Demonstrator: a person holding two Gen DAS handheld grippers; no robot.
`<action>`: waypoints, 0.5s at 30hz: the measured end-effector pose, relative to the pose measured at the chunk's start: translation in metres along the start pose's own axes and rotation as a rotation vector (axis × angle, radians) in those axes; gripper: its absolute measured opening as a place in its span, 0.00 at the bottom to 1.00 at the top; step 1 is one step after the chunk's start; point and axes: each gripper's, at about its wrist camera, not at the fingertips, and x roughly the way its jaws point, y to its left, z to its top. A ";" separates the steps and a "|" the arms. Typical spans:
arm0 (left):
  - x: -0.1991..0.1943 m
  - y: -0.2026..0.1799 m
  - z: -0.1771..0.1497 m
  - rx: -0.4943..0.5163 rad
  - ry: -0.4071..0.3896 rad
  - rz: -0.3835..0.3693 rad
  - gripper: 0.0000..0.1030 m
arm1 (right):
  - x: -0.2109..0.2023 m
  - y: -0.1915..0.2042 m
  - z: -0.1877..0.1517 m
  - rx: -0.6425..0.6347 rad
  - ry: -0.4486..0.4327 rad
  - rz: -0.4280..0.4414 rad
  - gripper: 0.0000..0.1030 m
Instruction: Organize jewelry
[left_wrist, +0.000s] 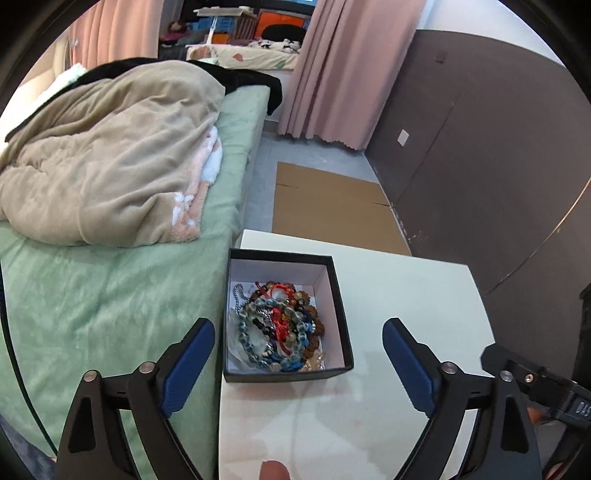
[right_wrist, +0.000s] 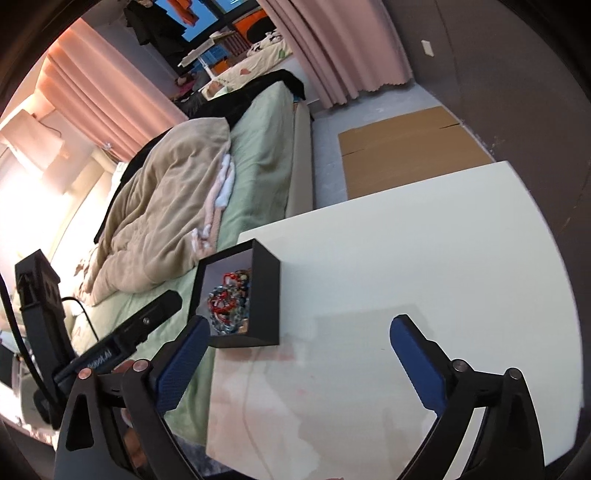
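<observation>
A black open box (left_wrist: 341, 314) with a white lining stands on the left part of a white table (left_wrist: 406, 280). Inside lies a tangle of bead bracelets (left_wrist: 280, 325): blue-green, red, brown and a silver chain. My left gripper (left_wrist: 298, 334) hangs open just short of the box, nothing between its blue pads (left_wrist: 192, 365). In the right wrist view the same box (right_wrist: 264, 295) with the bracelets (right_wrist: 229, 299) sits at the table's left edge. My right gripper (right_wrist: 298, 332) stands open over the bare table (right_wrist: 406, 258), to the right of the box and empty.
A bed with a green sheet (left_wrist: 110, 314) and a beige blanket (left_wrist: 110, 162) lies left of the table. Flat cardboard (left_wrist: 332, 206) covers the floor beyond it. A dark wall (left_wrist: 498, 147) runs on the right, pink curtains (left_wrist: 343, 66) hang behind. The other gripper's body (right_wrist: 122, 343) shows at left.
</observation>
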 end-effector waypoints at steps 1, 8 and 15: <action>-0.001 -0.002 -0.001 0.000 -0.005 0.006 0.91 | -0.002 -0.002 -0.001 0.001 0.004 -0.006 1.00; -0.004 -0.023 -0.008 0.023 -0.028 0.010 1.00 | -0.020 -0.017 -0.007 -0.003 0.009 -0.046 1.00; -0.014 -0.042 -0.018 0.048 -0.058 0.007 1.00 | -0.046 -0.034 -0.012 -0.005 -0.034 -0.080 1.00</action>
